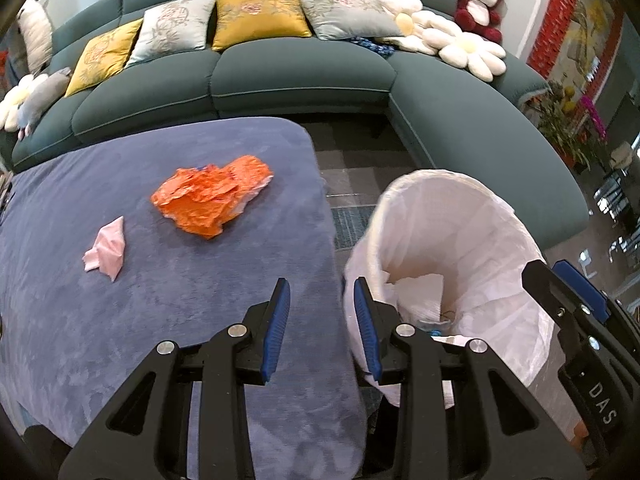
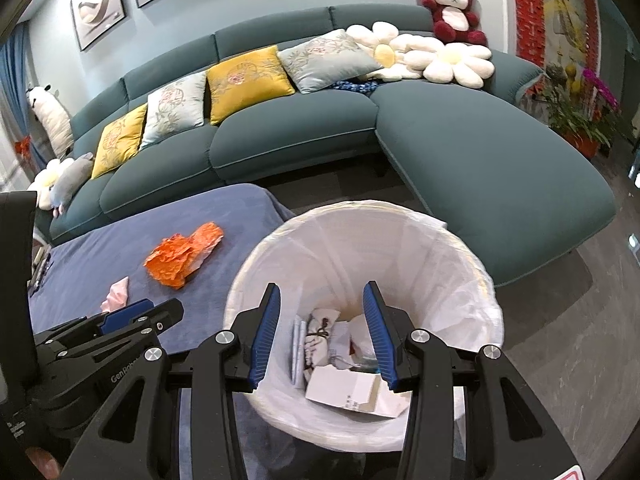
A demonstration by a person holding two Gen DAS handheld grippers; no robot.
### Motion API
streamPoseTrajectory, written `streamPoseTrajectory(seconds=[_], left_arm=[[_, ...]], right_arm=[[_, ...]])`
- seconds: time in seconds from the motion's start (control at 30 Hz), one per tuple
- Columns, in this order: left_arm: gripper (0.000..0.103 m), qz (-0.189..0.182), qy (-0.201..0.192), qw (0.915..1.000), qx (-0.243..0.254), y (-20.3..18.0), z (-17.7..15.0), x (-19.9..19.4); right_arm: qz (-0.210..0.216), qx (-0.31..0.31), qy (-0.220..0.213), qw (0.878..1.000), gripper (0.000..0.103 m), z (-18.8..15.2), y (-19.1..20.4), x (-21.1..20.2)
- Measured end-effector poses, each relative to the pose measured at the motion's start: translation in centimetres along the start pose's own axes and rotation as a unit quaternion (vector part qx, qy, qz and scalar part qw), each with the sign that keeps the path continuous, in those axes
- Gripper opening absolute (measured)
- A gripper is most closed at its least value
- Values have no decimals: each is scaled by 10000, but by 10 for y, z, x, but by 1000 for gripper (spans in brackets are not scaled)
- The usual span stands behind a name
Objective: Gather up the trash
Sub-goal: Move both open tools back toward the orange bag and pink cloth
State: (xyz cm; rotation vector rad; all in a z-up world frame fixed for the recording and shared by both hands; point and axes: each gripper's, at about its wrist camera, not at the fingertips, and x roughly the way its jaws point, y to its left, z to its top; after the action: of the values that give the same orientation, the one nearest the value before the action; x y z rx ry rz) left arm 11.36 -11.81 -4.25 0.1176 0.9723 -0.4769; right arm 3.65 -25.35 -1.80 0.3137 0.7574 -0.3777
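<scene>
Left wrist view: a table draped in blue-grey plush cloth [image 1: 160,340] is seen ahead and left of the left gripper [image 1: 322,328], with a round bin lined in white plastic [image 1: 460,216] just beside its right edge. Two scraps are left on the cloth: a crumpled orange foil wrapper [image 1: 208,198], long axis running near-left to far-right, and a small pink tissue wad [image 1: 106,250], nearer, further left. Both are judged closer to the left gripper, jaws parted, empty. The right gripper [image 2: 324,332] is held over the bin, likewise spread, empty.
</scene>
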Motion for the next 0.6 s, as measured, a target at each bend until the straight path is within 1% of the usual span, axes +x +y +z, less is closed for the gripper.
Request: streamPoseTrajectory(seconds=[0.17, 0.27, 0.43, 0.53, 0.6], left_arm=[[32, 109, 16, 9997, -227, 31, -2, 1], [38, 194, 23, 9991, -378, 49, -3, 2], [39, 358, 55, 9971, -670, 87, -6, 7], [48, 478, 59, 9952, -848, 110, -8, 10], [49, 558, 75, 9937, -974, 127, -9, 14]], right_arm=[[100, -168, 41, 9998, 44, 2, 22, 5], [154, -274, 71, 9995, 46, 3, 37, 10], [308, -452, 181, 9983, 46, 3, 67, 23], [412, -587, 262, 9971, 47, 3, 88, 35], [473, -679, 314, 9961, 48, 3, 103, 43]])
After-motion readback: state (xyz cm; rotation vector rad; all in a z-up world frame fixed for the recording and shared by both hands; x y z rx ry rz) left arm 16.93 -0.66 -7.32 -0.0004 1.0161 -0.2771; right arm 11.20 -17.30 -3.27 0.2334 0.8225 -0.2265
